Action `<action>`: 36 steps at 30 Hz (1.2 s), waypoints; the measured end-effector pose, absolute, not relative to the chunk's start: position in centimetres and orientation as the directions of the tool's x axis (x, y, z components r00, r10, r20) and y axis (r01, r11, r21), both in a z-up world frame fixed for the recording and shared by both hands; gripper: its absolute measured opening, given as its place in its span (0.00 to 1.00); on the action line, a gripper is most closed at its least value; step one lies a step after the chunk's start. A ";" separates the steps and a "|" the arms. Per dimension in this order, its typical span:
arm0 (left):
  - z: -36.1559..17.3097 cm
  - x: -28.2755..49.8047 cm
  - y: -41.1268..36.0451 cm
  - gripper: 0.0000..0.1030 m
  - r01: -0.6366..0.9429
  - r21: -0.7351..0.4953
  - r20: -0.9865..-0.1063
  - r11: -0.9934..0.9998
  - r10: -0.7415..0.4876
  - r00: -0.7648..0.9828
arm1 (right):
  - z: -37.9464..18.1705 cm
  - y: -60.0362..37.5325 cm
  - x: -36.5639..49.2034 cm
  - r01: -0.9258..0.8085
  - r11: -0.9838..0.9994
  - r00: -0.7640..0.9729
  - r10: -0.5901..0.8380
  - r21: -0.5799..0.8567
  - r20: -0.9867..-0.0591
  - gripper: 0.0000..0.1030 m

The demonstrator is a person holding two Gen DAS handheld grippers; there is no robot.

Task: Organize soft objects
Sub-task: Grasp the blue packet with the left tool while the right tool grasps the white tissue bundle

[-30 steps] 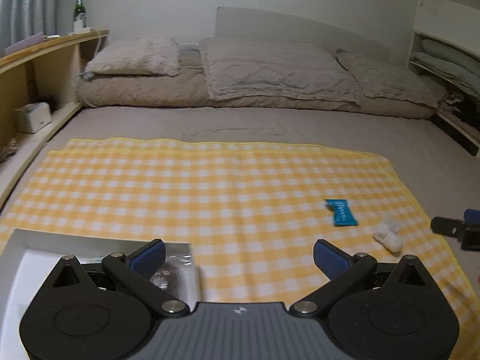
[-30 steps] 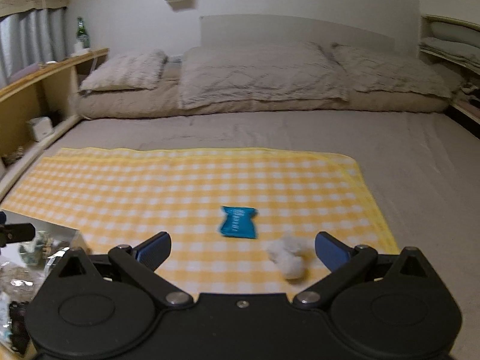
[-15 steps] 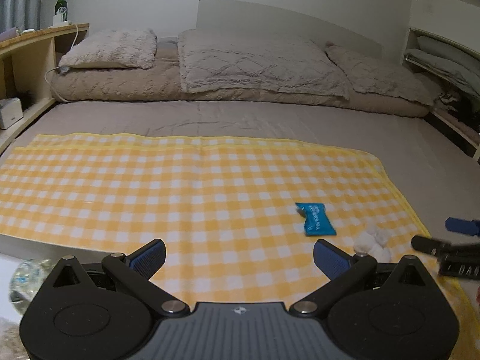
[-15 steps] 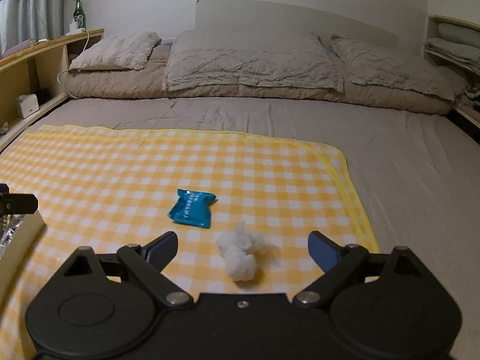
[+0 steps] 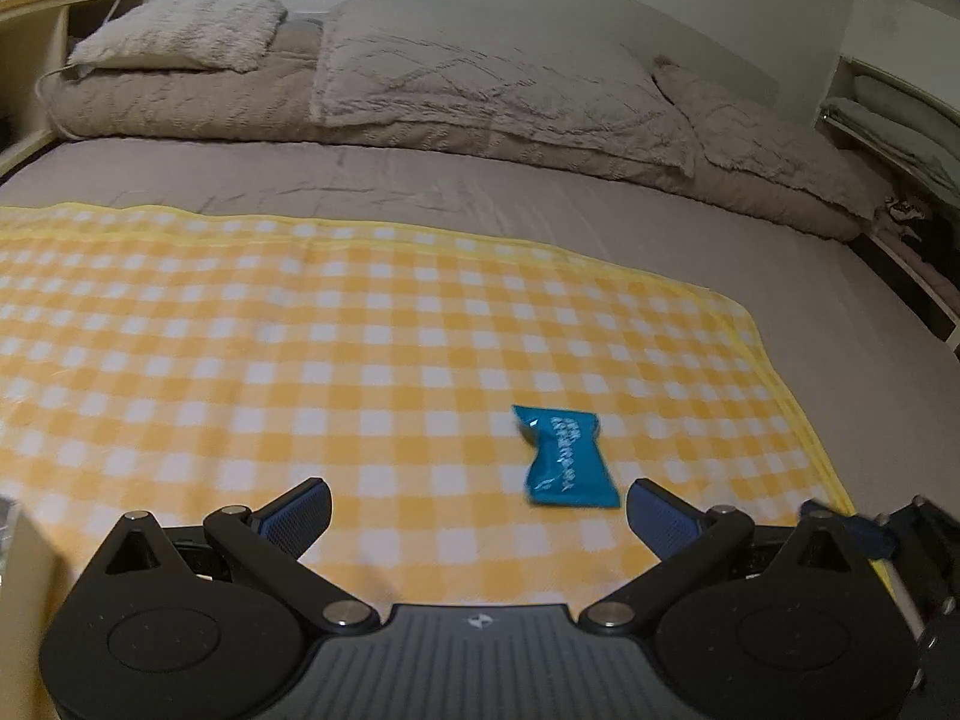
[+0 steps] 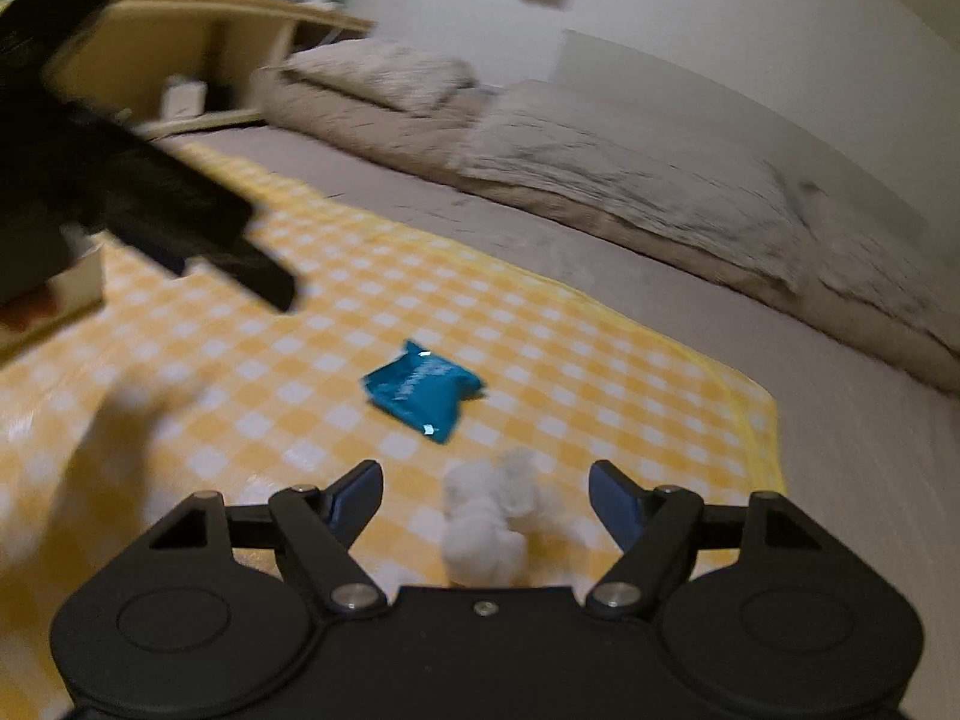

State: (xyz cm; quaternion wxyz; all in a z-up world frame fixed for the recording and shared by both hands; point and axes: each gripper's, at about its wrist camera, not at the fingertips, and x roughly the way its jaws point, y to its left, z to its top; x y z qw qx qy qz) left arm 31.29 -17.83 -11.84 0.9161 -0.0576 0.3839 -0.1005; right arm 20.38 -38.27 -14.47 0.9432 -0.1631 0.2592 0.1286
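Checked yellow-and-white cloth covers the near part of a grey-brown bed, with pillows and a folded quilt along the far end. At the far left of the left wrist view a wooden shelf stands beside the bed. The left gripper hangs over the cloth with its blue-padded jaws spread wide and nothing between them; a teal packet lies flat on the cloth just ahead of its right finger, not touched by either pad. In the right wrist view the same packet lies on the cloth a little beyond the right gripper, and a small white fluffy wad sits on the cloth between that gripper's two fingers, near its body. The right gripper's jaws have just been closing, yet both pads stand clear of the wad, so it is not gripped. Toward the upper left of this blurred view the black body of the other gripper shows, above the cloth.
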 end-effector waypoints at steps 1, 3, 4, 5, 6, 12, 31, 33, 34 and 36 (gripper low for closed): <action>-12.1 31.8 -18.3 1.00 0.143 -0.183 -0.693 0.973 -0.231 0.683 | -14.8 -38.0 20.6 -0.344 0.905 0.830 0.169 -0.249 -0.531 0.74; -12.5 32.7 -19.2 1.00 0.153 -0.180 -0.696 0.972 -0.236 0.678 | -15.4 -37.6 21.2 -0.367 0.893 0.824 0.183 -0.260 -0.536 0.74; -12.7 33.2 -19.6 1.00 0.158 -0.178 -0.698 0.971 -0.237 0.676 | -15.7 -37.4 21.5 -0.372 0.890 0.822 0.183 -0.264 -0.540 0.73; -13.0 33.6 -20.1 1.00 0.162 -0.174 -0.702 0.971 -0.238 0.672 | -16.0 -37.3 21.9 -0.378 0.886 0.818 0.184 -0.269 -0.545 0.73; -13.3 34.0 -20.7 1.00 0.169 -0.168 -0.709 0.971 -0.238 0.664 | -16.3 -37.2 22.2 -0.380 0.884 0.816 0.181 -0.273 -0.549 0.71; -15.1 35.8 -23.5 1.00 0.193 -0.152 -0.729 0.969 -0.241 0.640 | -17.4 -37.6 23.6 -0.383 0.880 0.806 0.171 -0.280 -0.566 0.57; -18.6 38.0 -27.5 0.90 0.179 0.006 -0.760 0.984 -0.112 0.640 | -18.7 -39.1 22.7 -0.349 0.903 0.788 0.139 -0.249 -0.600 0.28; -18.5 37.9 -27.5 0.80 0.194 0.014 -0.749 0.981 -0.118 0.652 | -18.6 -39.3 22.5 -0.343 0.908 0.787 0.138 -0.240 -0.602 0.28; -18.3 37.9 -27.5 0.74 0.196 0.012 -0.748 0.981 -0.121 0.652 | -18.6 -39.3 22.5 -0.339 0.910 0.786 0.135 -0.238 -0.603 0.28; -18.1 37.9 -27.4 0.60 0.200 0.010 -0.747 0.980 -0.126 0.653 | -18.5 -39.4 22.4 -0.332 0.914 0.785 0.129 -0.235 -0.606 0.28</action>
